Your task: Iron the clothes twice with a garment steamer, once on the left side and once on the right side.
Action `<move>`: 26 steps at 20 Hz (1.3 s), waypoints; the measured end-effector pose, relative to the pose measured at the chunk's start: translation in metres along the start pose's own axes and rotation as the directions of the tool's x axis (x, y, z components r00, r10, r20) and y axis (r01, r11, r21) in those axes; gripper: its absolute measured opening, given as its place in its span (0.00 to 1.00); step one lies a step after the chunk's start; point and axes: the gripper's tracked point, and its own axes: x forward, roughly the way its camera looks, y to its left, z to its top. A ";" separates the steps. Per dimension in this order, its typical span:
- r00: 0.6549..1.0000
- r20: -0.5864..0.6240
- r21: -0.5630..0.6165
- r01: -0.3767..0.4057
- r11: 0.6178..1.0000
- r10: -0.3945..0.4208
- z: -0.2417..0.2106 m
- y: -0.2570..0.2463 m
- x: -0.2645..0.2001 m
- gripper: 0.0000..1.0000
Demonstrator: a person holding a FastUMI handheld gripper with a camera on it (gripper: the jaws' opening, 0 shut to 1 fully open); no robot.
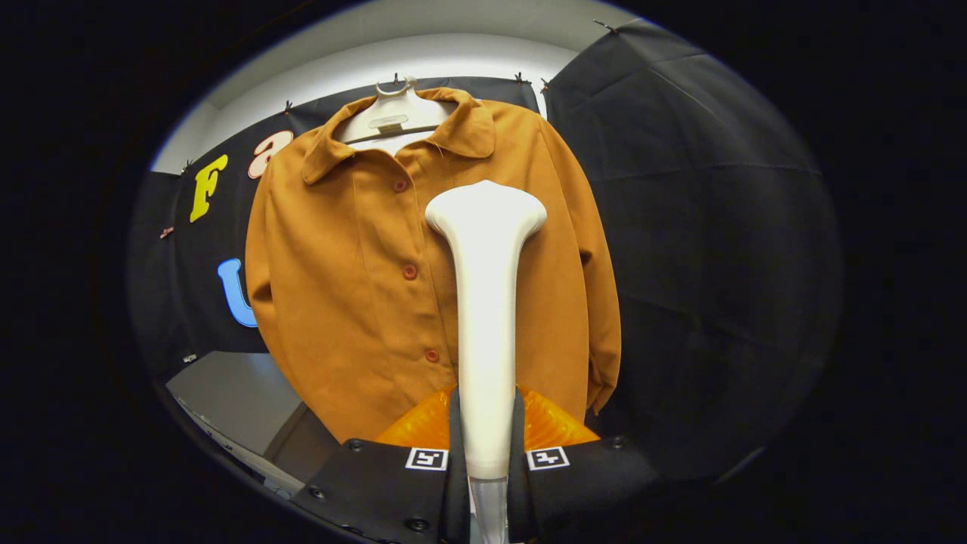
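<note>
Your claw (486, 446) grips the steamer (485, 302) by its handle, both fingers (455, 446) pressed against the shaft from either side. The steamer stands upright between them, its flared head up near the chest of the shirt (355, 287). The shirt hangs buttoned on a hanger (393, 117) against the booth wall. The head overlaps the panel just to the right of the button row; whether it touches the cloth cannot be told from here. A grey desk (227, 393) lies low on the left, below the shirt's hem.

Risks, as judged from this position:
- The head sits close to the placket. Drift sideways and it may catch a button (409, 271), snagging the stroke.
- The shirt hangs free on one hook. Press too hard and it will likely swing or slide off the hanger.
- The grip is low on a long, smooth handle. A hard push at the head could lever the steamer and twist it between the fingers.
- One pass too near the middle may leave the outer right panel and sleeve (597, 302) untouched.
</note>
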 end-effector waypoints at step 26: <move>0.958 -0.273 -0.007 0.090 0.996 -0.088 -0.142 0.012 -0.109 0.23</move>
